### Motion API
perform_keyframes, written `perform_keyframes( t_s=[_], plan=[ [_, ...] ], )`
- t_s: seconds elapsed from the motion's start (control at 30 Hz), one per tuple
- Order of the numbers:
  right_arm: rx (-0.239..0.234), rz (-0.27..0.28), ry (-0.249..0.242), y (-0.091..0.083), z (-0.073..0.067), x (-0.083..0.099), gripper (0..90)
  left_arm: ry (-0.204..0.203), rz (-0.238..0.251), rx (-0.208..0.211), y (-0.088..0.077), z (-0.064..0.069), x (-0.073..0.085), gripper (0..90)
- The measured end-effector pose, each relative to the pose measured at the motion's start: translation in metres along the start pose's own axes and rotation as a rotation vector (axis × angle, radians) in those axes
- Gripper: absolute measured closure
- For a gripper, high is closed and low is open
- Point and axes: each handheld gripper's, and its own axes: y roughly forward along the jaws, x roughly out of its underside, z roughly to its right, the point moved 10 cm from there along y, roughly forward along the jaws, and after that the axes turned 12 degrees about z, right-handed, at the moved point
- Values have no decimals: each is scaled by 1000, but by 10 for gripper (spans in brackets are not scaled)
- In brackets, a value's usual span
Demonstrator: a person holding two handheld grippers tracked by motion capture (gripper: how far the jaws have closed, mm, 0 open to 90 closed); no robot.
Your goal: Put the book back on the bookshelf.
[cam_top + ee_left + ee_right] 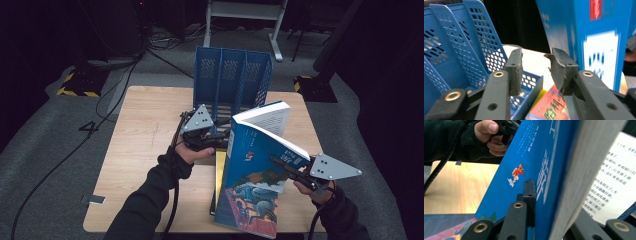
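Wooden desk [145, 130] first, since it carries everything: light plywood top, dark room around it. Next biggest is the blue file rack [232, 80], standing at the far edge around the middle, perforated dividers facing me.

Then the thing I'm working with, the blue paperback [252, 180]. It's held up off the desk over the near right part, tilted, spine toward the left and the pages fanning open at the top. Under it, near the front edge, there's another book [550, 110] lying flat with a red and yellow cover.

My right gripper [292, 171] is clamped on the paperback's open edge, one jaw on the blue cover and the other behind the page block, as far as the right gripper view lets me see. My left gripper [216, 139] sits just beside the spine, between the paperback and the rack, jaws partway apart with nothing between them.

Handling guess: the book looks floppy, not stiff, glossy cover so probably a bit slick, and moderately heavy for a one-edge pinch. It's already splaying. I'd take the spine side with the left gripper, low on the block, so the pages stay shut before it goes toward a slot.
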Motion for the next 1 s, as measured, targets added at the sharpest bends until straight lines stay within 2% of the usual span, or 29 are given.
perform_keyframes(
  t_s=[0.1, 0.23, 0.43, 0.5, 0.6, 0.67, 0.8, 0.87, 0.93, 1.0],
  plan=[
    [-14, -3, -12, -4, -6, -1, 803, 3, -22, -5, -7, 5, 6, 540],
    [-26, -3, -27, -6, -11, -3, 803, 30, -90, -52, -16, 8, 16, 424],
    [-28, -1, -29, -8, -13, -3, 803, 54, -171, -54, -31, 16, 31, 369],
    [-26, -2, -29, -8, -14, -4, 802, 42, -176, -39, -36, 19, 34, 330],
    [-26, -4, -28, -8, -16, -4, 802, 24, -192, -13, -41, 28, 41, 323],
    [-25, -3, -27, -9, -16, -4, 802, 26, -207, 5, -43, 35, 46, 317],
    [-25, -5, -30, -9, -18, -5, 800, 10, -212, 66, -41, 51, 54, 315],
    [-23, -5, -31, -9, -18, -5, 799, 5, -212, 99, -37, 57, 58, 332],
    [-25, -6, -29, -10, -19, -5, 798, 8, -201, 103, -34, 59, 60, 377],
    [-24, -7, -32, -10, -20, -5, 795, -4, -191, 127, -29, 63, 61, 412]
  ],
)
